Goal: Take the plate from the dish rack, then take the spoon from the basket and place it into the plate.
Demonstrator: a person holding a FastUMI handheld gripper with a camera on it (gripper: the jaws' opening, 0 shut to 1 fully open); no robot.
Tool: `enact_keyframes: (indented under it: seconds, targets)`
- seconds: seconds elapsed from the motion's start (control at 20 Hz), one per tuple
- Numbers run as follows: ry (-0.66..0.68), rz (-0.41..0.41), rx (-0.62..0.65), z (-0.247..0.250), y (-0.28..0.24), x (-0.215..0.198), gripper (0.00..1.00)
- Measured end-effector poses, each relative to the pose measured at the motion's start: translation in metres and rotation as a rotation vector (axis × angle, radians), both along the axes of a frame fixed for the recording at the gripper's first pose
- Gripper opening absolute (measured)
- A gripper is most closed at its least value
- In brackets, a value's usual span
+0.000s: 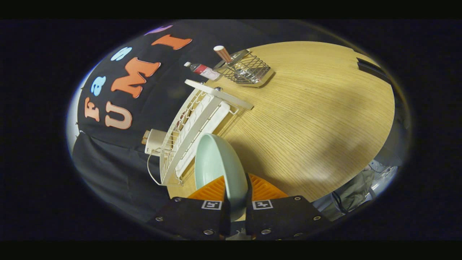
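Your gripper at the bottom middle of the frame is closed tight on the plate, with one orange ribbed finger on each side of its rim. The plate is pale green, smooth and round, and it stands on its edge between the fingers, right next to the dish rack to its left. It looks like it is out of the rack, or almost out, so I think you are at the end of the first step. The rack is white, made of thin wires with a flat bar on top. The surface is light wood with fine lines running across it. Next, I think you need to lay the plate flat on a bare bit of the wood and let go gently, because it is hard and could slip or clink. Then go for the basket at the top middle of the frame. It is shiny metal mesh. Something shiny lies inside it, maybe the spoon, but it is too small to tell for sure.
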State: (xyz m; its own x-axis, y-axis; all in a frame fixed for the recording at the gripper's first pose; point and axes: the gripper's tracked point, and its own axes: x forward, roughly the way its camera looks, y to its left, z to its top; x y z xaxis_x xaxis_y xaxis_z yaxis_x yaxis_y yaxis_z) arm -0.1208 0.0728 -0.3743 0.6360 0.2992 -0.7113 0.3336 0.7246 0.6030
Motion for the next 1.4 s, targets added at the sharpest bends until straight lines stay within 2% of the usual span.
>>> enact_keyframes:
  seconds: [0.2,0.4,0.5,0.55,0.65,0.7,0.75,0.8,1.05,1.15,1.4]
  targets:
    - [0.030,0.016,-0.018,-0.003,-0.002,-0.002,0.22]
    - [0.053,0.081,-0.133,-0.002,-0.013,-0.003,0.35]
    - [0.050,0.100,-0.163,0.002,-0.019,0.001,0.49]
    - [0.046,0.109,-0.188,0.004,-0.025,0.004,0.63]
    - [0.045,0.132,-0.244,0.008,-0.037,0.009,0.80]
    - [0.043,0.142,-0.273,0.011,-0.044,0.012,0.84]
    - [0.030,0.152,-0.304,0.015,-0.053,0.016,0.95]
    - [0.013,0.161,-0.343,0.021,-0.064,0.021,0.99]
    - [-0.122,0.230,-0.604,0.058,-0.119,0.056,0.99]
    - [-0.185,0.231,-0.694,0.077,-0.137,0.074,0.99]
    - [-0.407,0.182,-0.776,0.132,-0.150,0.121,0.99]
